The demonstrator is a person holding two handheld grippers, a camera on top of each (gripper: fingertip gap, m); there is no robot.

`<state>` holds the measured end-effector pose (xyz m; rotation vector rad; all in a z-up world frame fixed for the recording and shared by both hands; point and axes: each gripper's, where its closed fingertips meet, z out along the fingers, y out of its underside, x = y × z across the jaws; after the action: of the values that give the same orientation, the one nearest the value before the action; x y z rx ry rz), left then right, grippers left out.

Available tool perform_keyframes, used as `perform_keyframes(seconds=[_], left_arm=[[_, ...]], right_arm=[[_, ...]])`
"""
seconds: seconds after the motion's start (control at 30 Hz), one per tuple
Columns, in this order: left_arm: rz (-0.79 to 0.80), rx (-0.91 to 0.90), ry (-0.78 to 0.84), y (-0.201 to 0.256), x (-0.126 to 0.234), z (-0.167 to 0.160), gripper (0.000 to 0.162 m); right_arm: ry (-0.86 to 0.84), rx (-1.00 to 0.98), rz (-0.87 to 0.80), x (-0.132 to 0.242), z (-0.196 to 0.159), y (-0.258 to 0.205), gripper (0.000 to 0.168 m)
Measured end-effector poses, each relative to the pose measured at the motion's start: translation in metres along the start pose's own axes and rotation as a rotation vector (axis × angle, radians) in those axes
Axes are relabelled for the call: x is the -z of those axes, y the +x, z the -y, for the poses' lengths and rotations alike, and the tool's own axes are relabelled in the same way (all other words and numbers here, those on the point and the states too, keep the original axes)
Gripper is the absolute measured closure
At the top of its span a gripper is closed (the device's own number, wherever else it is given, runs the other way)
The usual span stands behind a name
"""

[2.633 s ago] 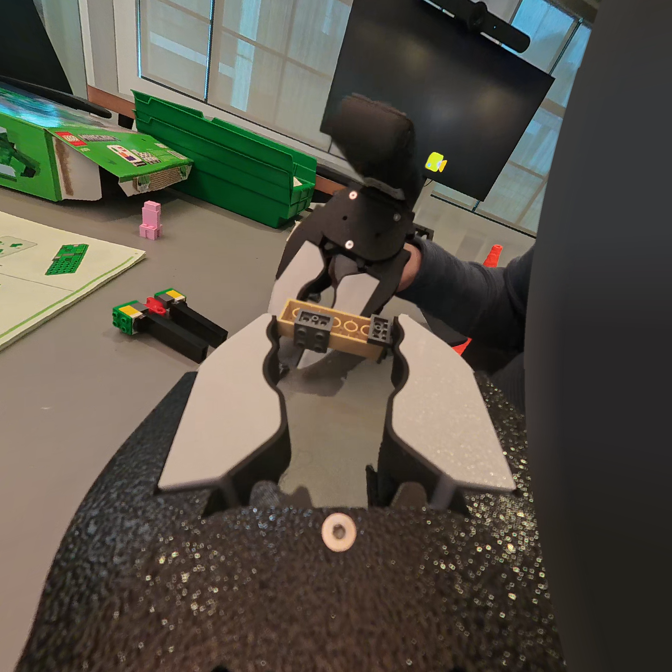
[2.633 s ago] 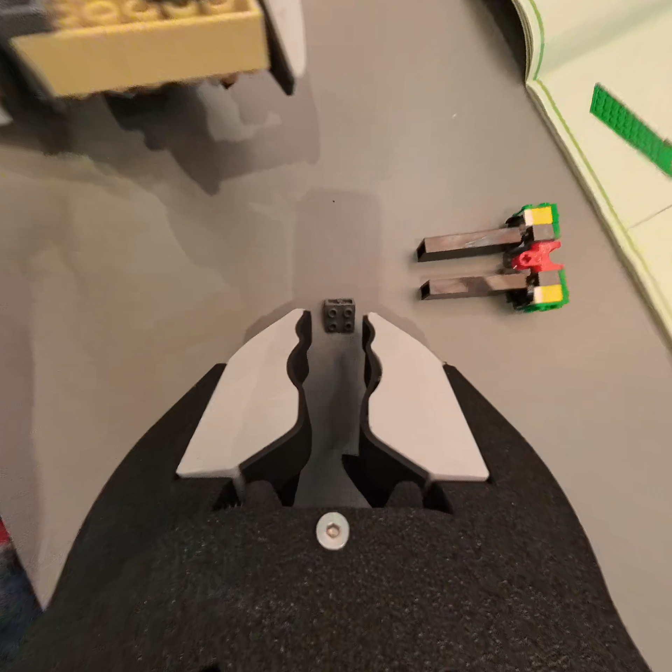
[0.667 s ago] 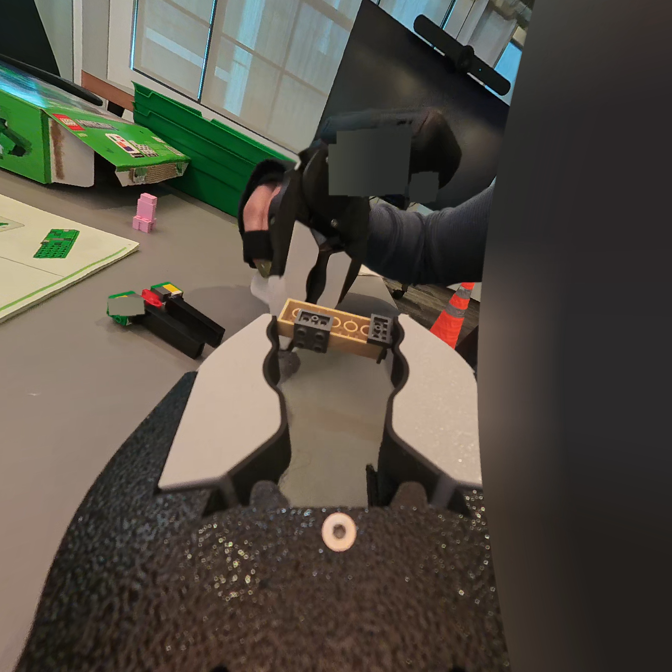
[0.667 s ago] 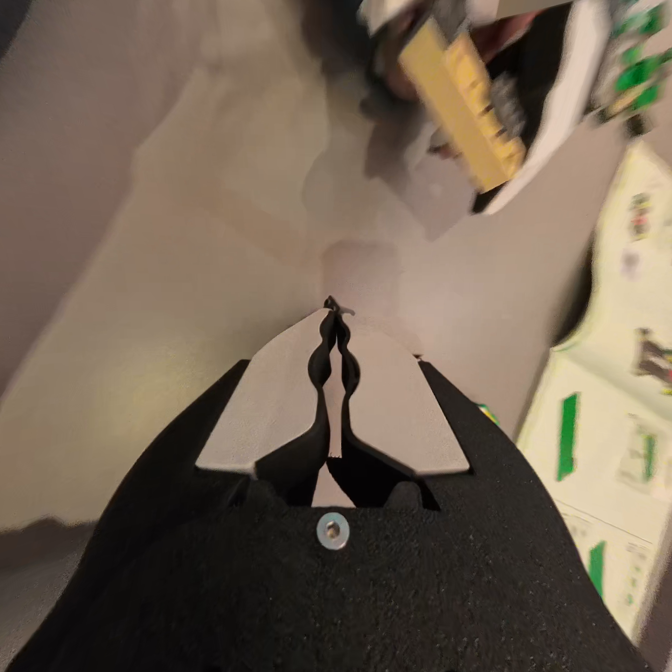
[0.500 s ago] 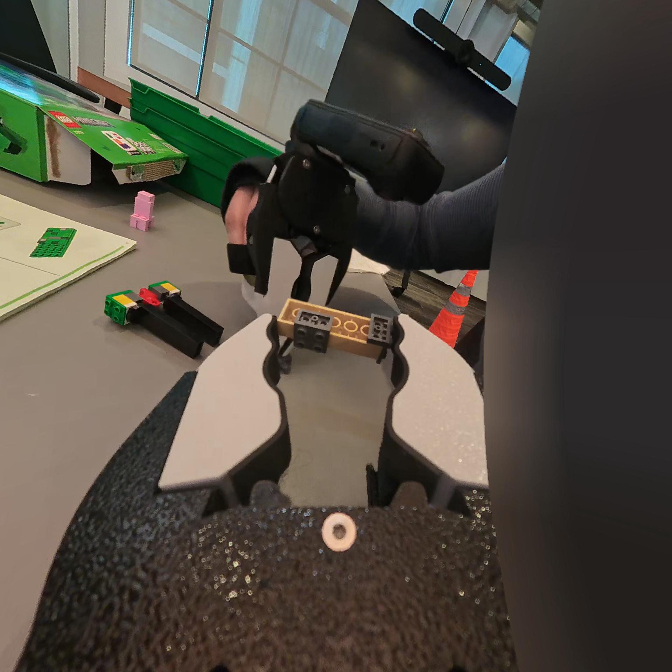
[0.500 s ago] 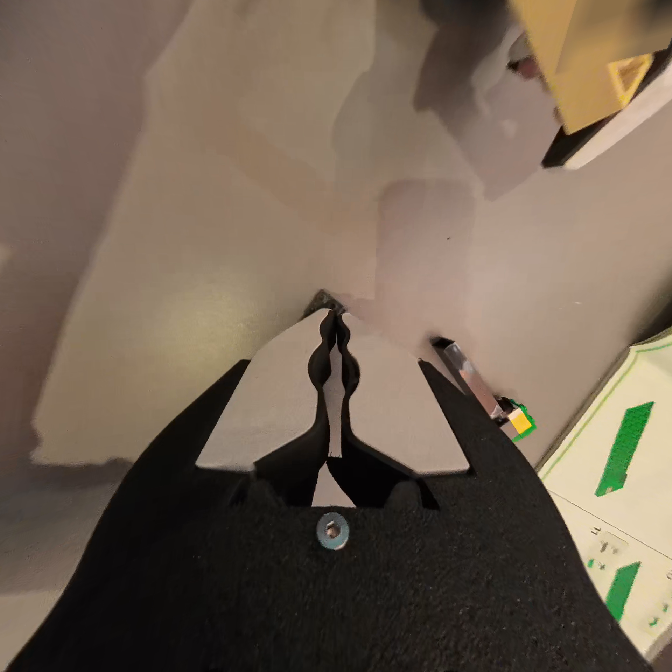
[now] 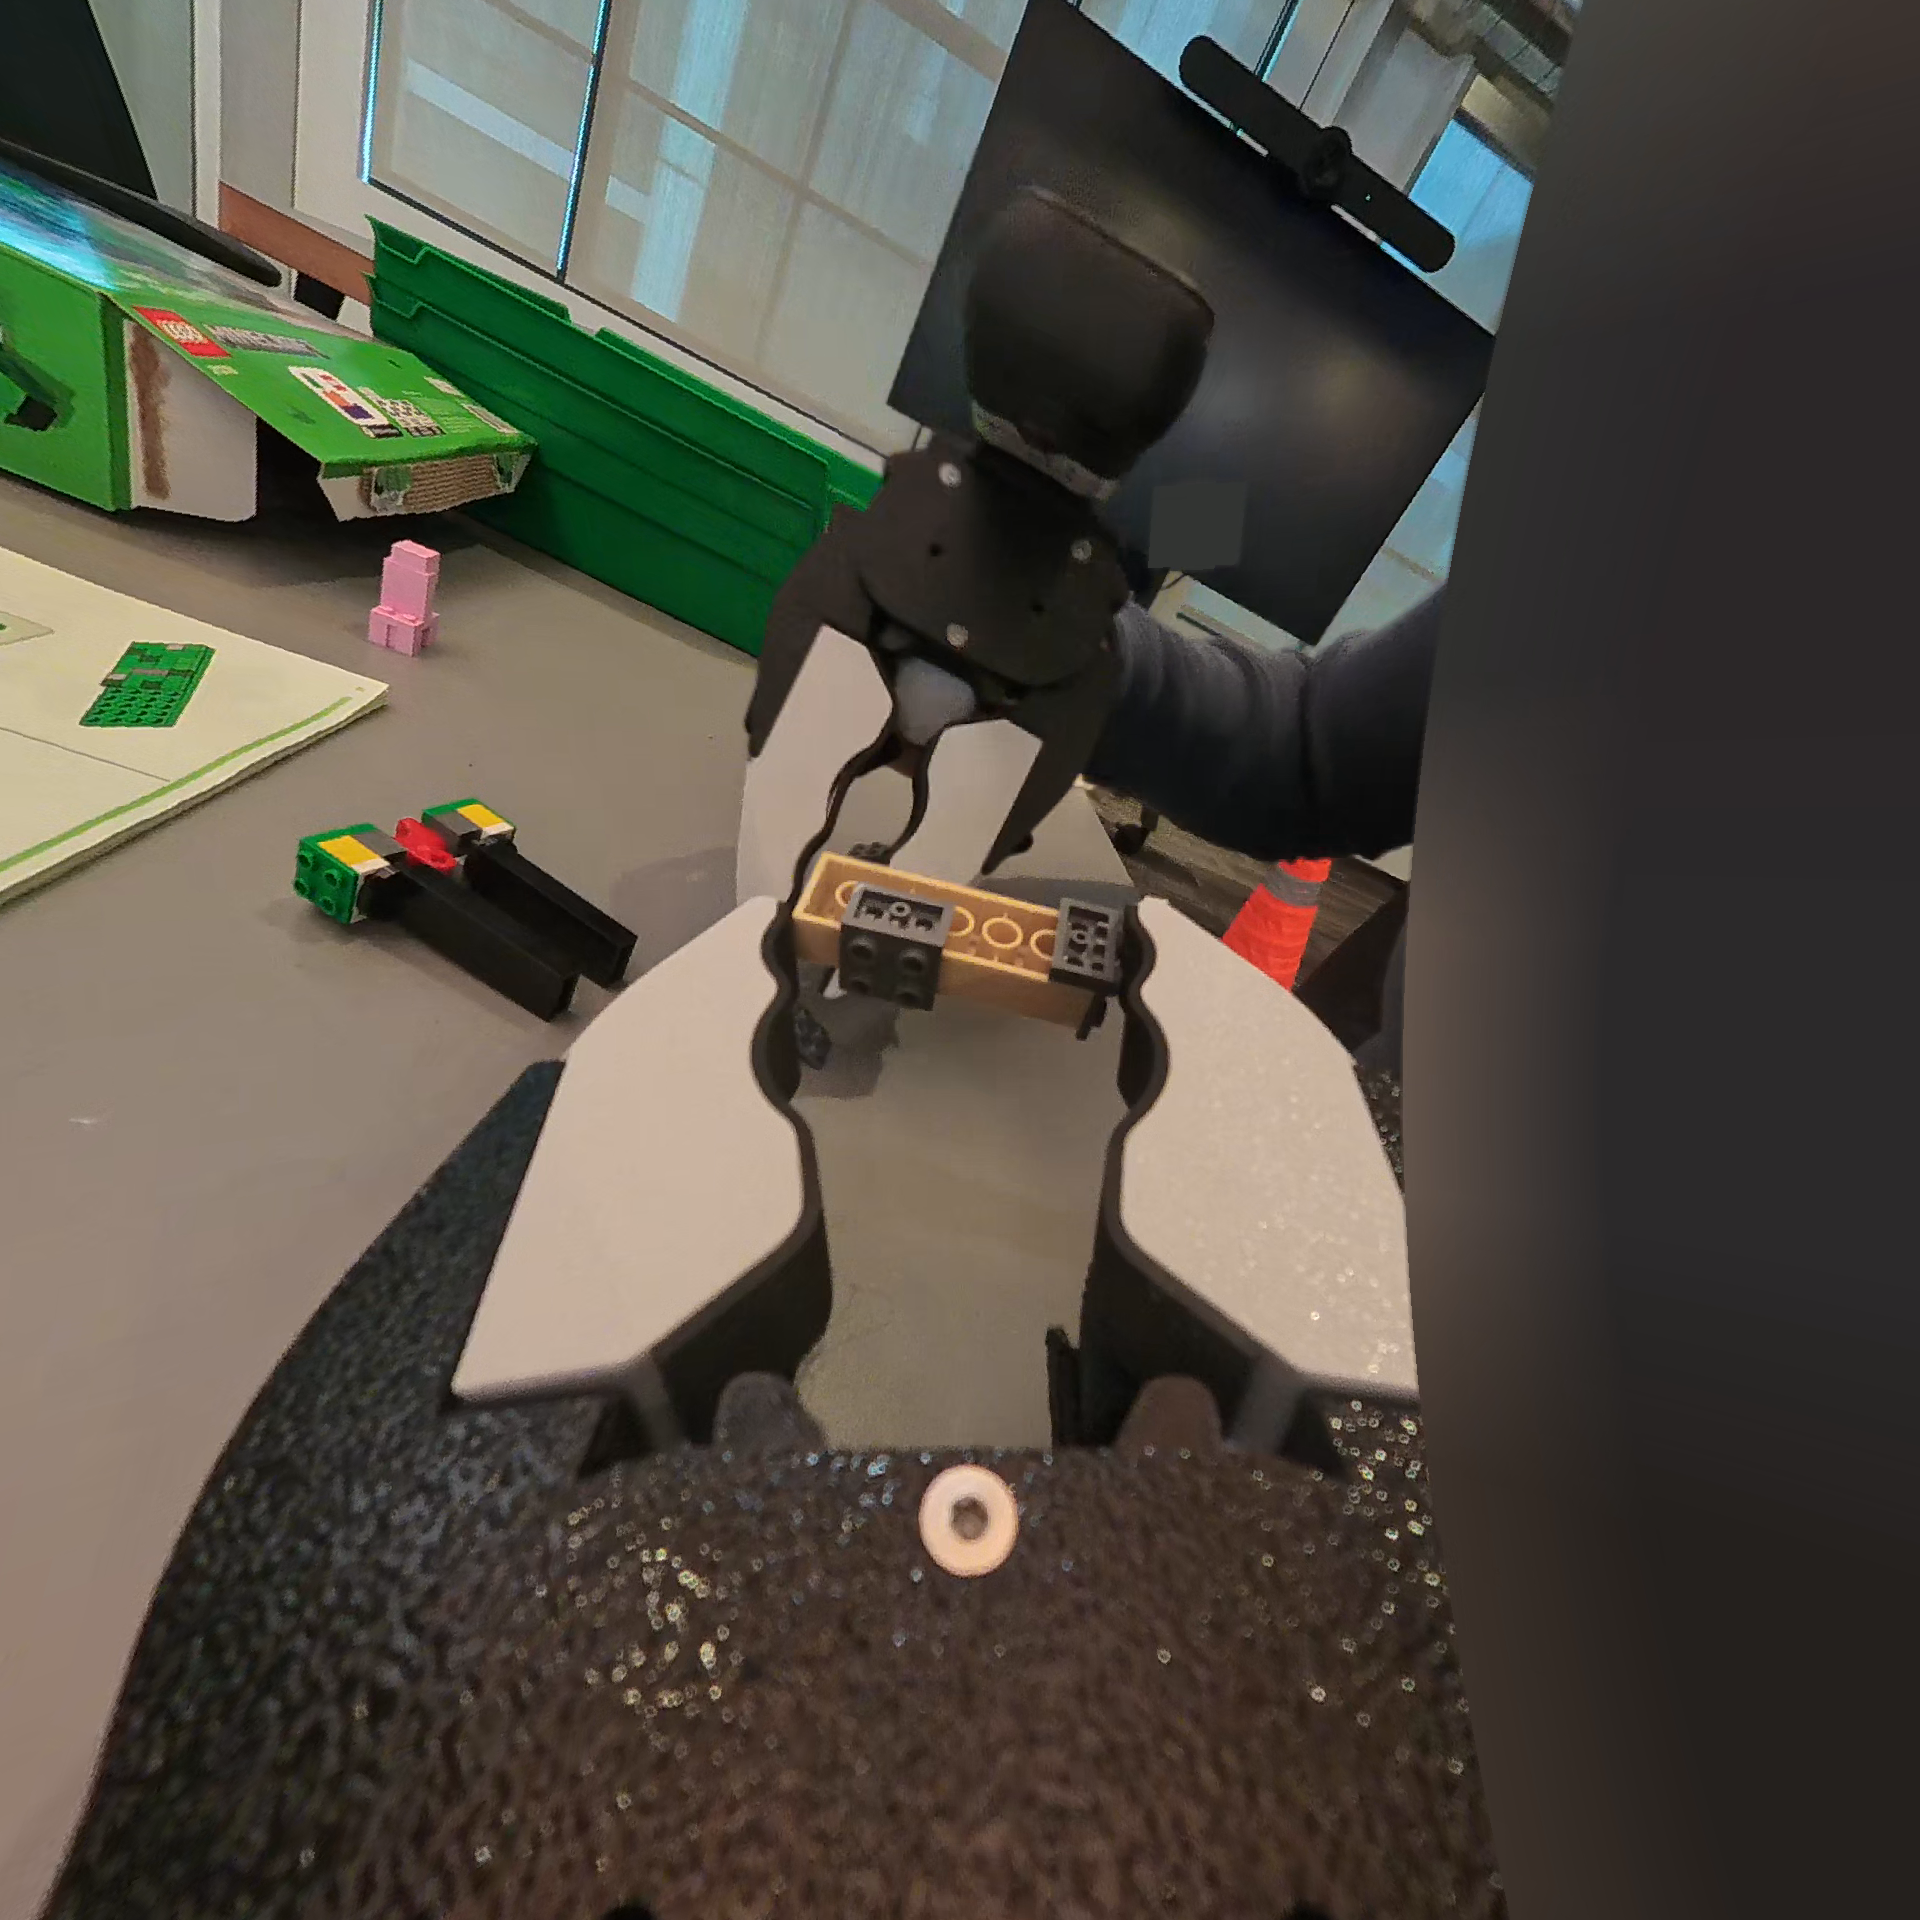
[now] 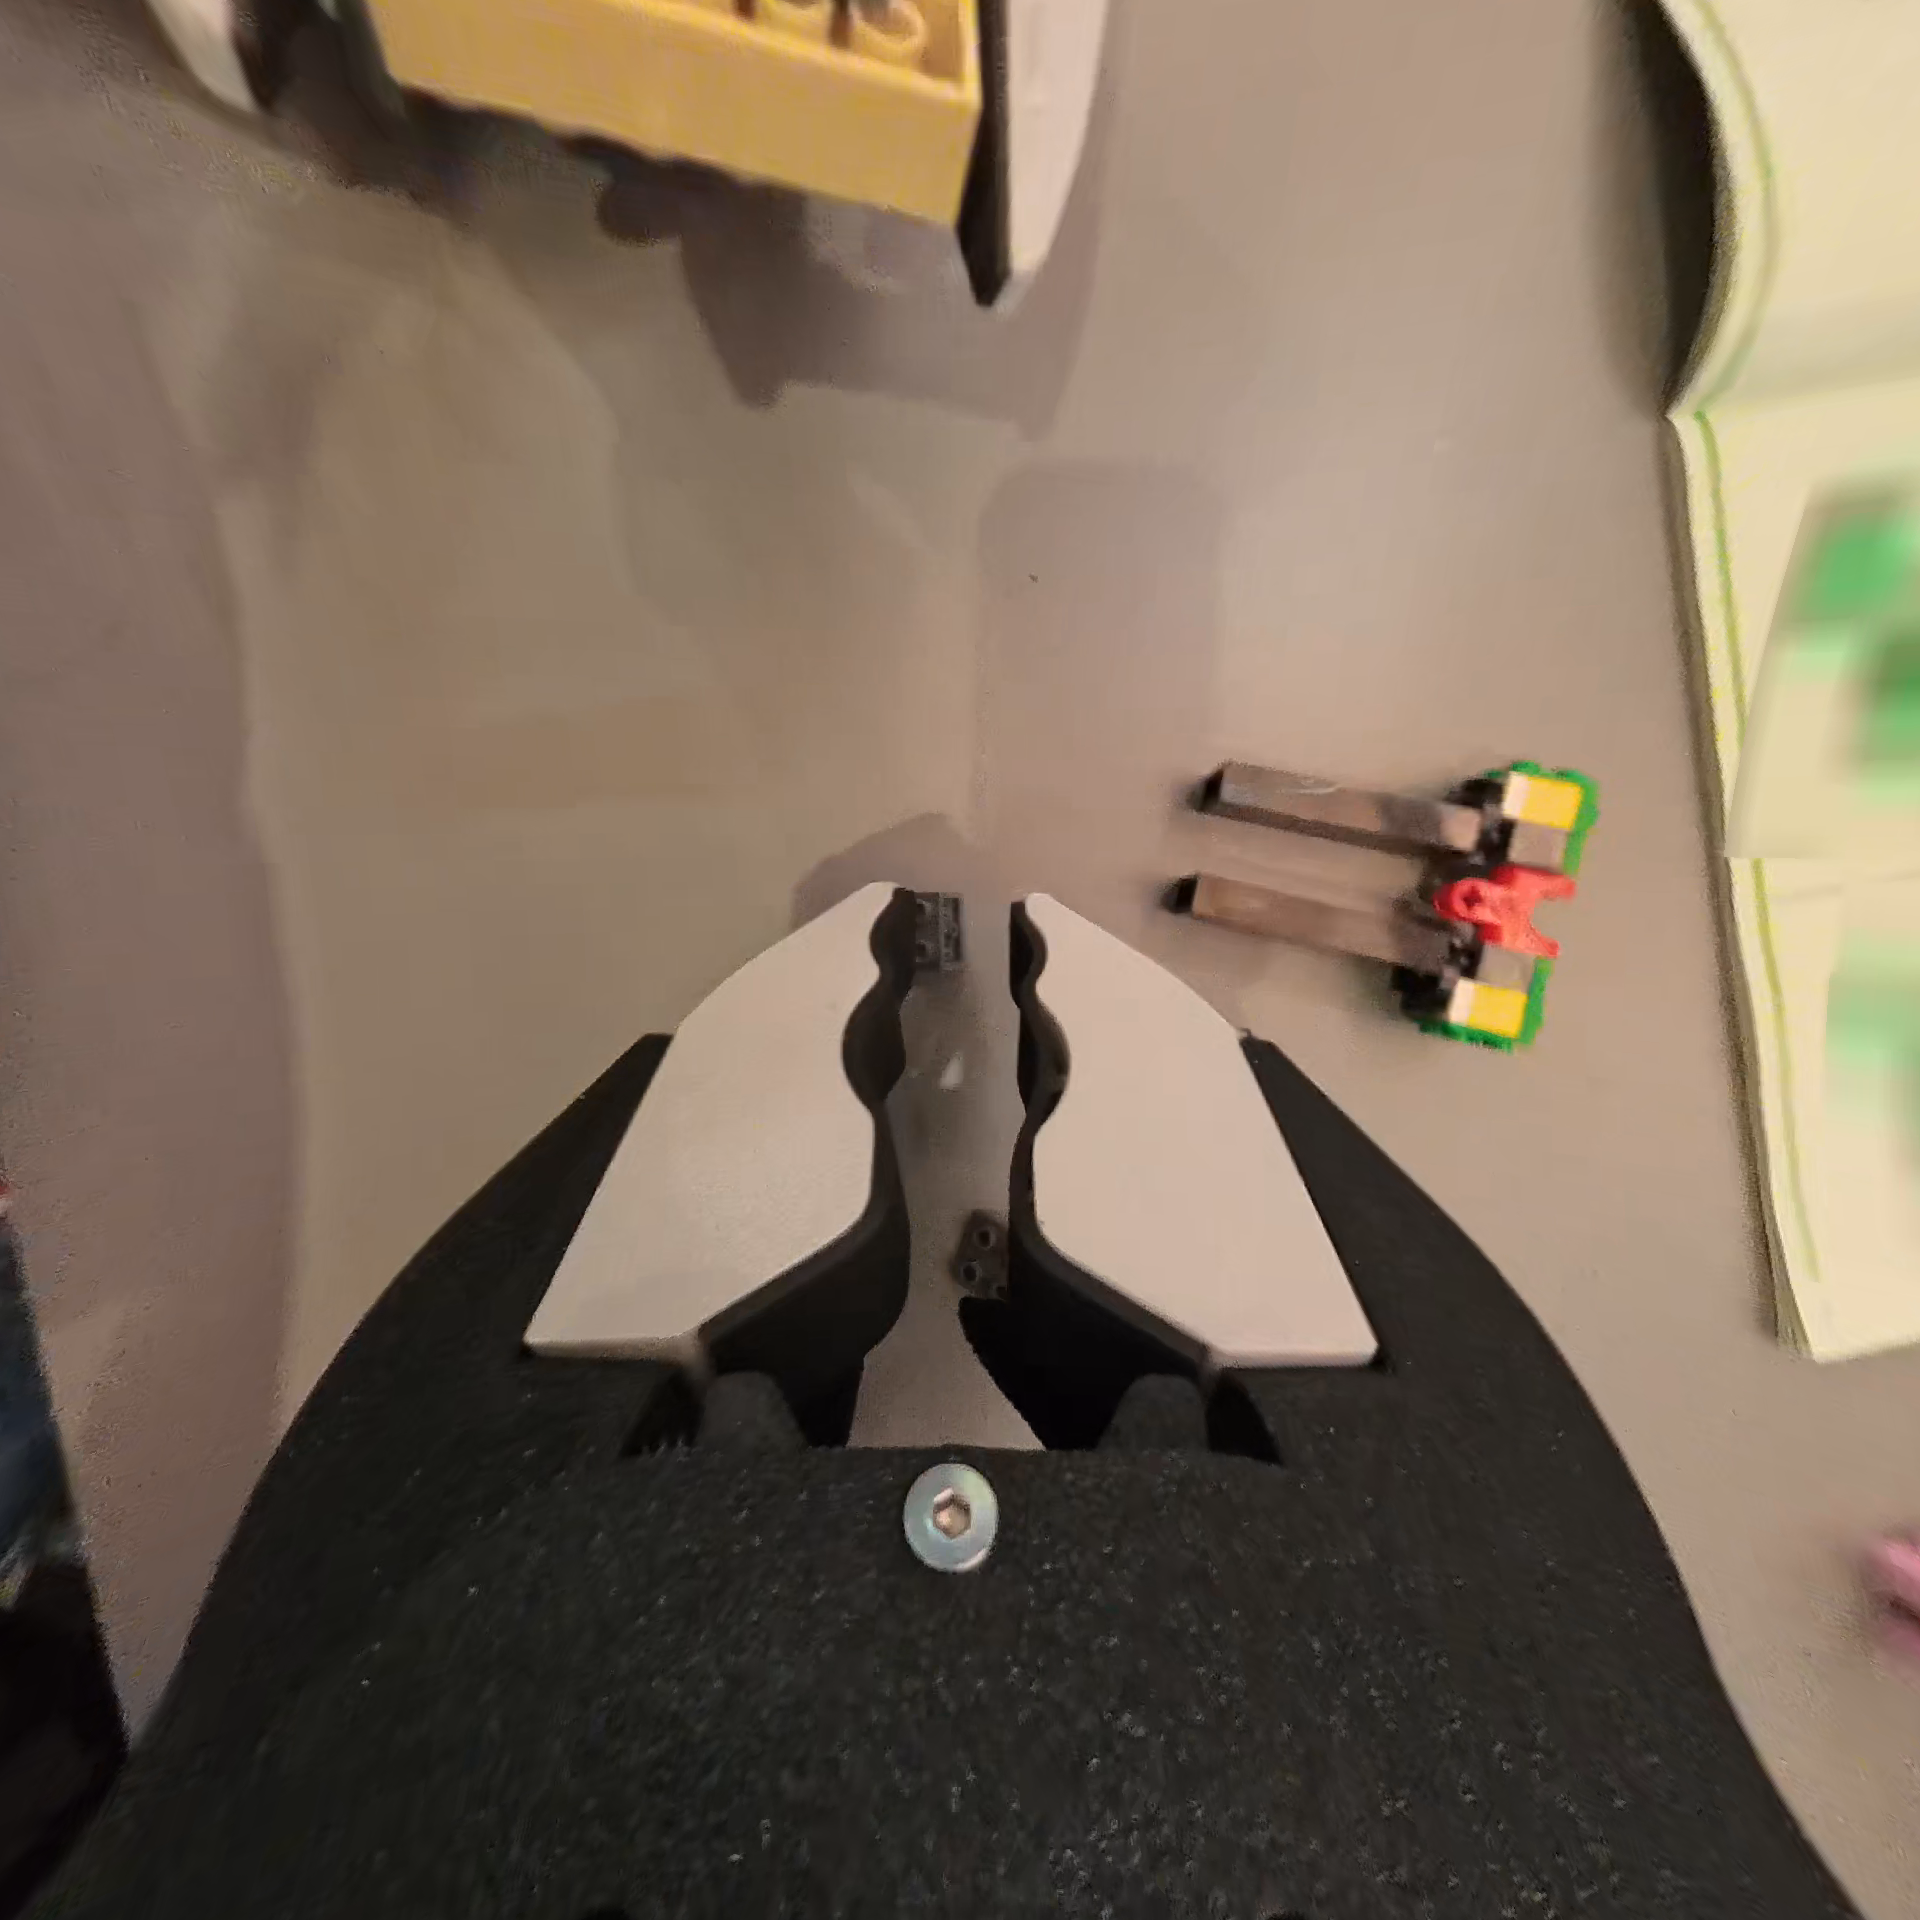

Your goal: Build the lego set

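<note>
My left gripper is clamped on a long tan brick, held across between the two smooth grey fingertips with its hollow, ringed underside facing me. Two small dark grey blocks are stuck onto it, one near the left end and one at the right end by the fingertip. The gripper's body is a rough, speckled black surface with a bright screw in the middle.

My right gripper points down at the matte grey table, its jaws a little apart. A tiny dark grey studded piece sits against the inner edge of the left fingertip; I cannot tell whether it is gripped or just lying on the table. A second small dark piece shows deeper between the wavy black inner edges of the fingers.

To the side lies a small build: two long glossy black bars side by side, capped with green and yellow blocks and a red clip between them. The pale instruction booklet lies beyond it, with a pink figure, an open green cardboard box and ribbed green plastic bins farther back.
</note>
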<state>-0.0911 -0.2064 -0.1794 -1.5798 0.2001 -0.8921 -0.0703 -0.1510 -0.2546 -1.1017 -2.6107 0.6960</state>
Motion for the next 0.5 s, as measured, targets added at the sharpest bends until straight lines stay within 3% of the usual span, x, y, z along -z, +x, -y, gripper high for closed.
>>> perform_keyframes(seconds=[0.17, 0.5], left_arm=[[0.0, 0.006, 0.004, 0.0, 0.0, 0.0, 0.103], [0.0, 0.007, 0.001, 0.0, 0.0, 0.0, 0.103]], right_arm=[[0.043, -0.033, -0.109, -0.005, -0.006, -0.004, 0.154], [0.011, -0.043, -0.122, -0.014, -0.012, -0.007, 0.158]])
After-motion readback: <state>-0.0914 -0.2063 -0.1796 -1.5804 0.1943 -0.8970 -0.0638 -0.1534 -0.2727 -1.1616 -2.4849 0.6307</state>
